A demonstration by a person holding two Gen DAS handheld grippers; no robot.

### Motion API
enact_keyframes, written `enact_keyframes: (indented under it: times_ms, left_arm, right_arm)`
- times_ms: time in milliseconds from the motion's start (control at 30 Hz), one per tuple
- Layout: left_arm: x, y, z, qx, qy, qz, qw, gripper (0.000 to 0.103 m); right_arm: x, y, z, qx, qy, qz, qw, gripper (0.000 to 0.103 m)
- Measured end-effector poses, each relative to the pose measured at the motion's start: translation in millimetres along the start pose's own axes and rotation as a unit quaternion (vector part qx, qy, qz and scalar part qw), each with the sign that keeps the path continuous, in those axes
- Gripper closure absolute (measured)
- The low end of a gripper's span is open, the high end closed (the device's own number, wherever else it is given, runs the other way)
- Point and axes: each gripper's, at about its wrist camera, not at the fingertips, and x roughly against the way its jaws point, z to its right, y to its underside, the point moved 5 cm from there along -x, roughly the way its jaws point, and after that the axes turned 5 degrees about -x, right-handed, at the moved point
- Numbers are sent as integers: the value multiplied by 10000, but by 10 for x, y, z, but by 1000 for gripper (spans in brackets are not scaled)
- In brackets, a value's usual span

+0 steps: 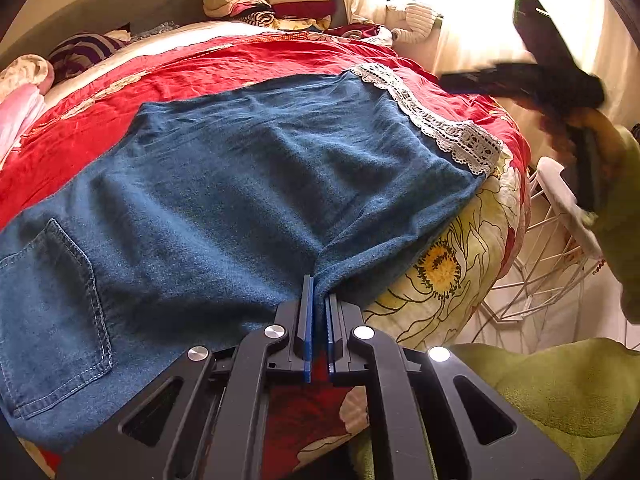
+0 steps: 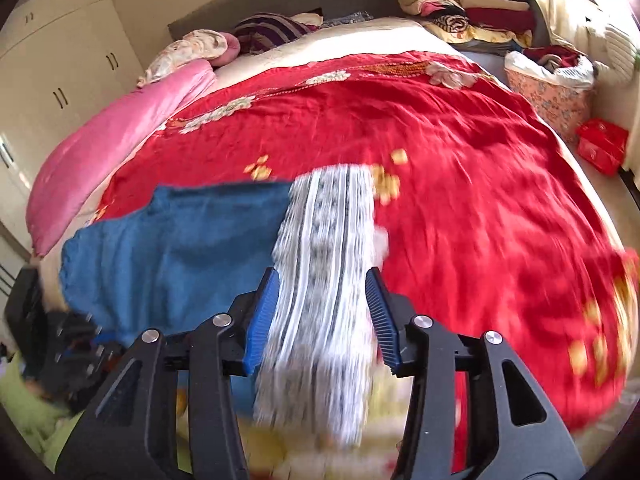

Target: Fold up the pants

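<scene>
The left claw (image 1: 318,304) is pinched tight on the near edge of the pants (image 1: 240,184), apparently at the crotch or inner seam, likely to anchor the cloth for the fold. Ahead of it the denim lies spread flat on the red quilt (image 1: 100,128), a back pocket (image 1: 48,312) to its left, the lace hem (image 1: 440,124) far off to its right near the bed's edge. The right claw (image 2: 320,316) stands partly open; the lace hem (image 2: 324,280), blurred, lies between its jaws, but neither pad visibly presses on it, so I judge this a release or a re-grip. Blue denim lies just left of that claw, red quilt beyond.
</scene>
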Motion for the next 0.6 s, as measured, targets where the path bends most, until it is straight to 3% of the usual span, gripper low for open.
enact_keyframes:
  times_ms: [133, 200, 233, 267, 467, 600]
  left_arm:
    - [-4, 0, 14, -1, -42, 2, 10000, 98]
    - [-6, -1, 22, -11, -61, 5, 10000, 98]
    - [-9, -2, 19, -9, -65, 4, 10000, 98]
    - [-13, -5, 18, -9, -69, 1, 10000, 98]
    - [-26, -16, 1, 0, -70, 10, 10000, 98]
    - [-36, -14, 0, 5, -56, 25, 10000, 97]
  right_arm:
    - [-345, -290, 153, -274, 65, -32, 9996, 49]
    - [-505, -386, 263, -547, -53, -118, 9984, 48]
    - [-560, -400, 301, -662, -90, -168, 9976, 59]
    - [-630, -406, 304, -658, -237, -298, 9971, 100]
    - [-532, -472, 289, -146, 32, 37, 9999, 101]
    - [-722, -392, 303, 163, 428, -130, 9989, 98]
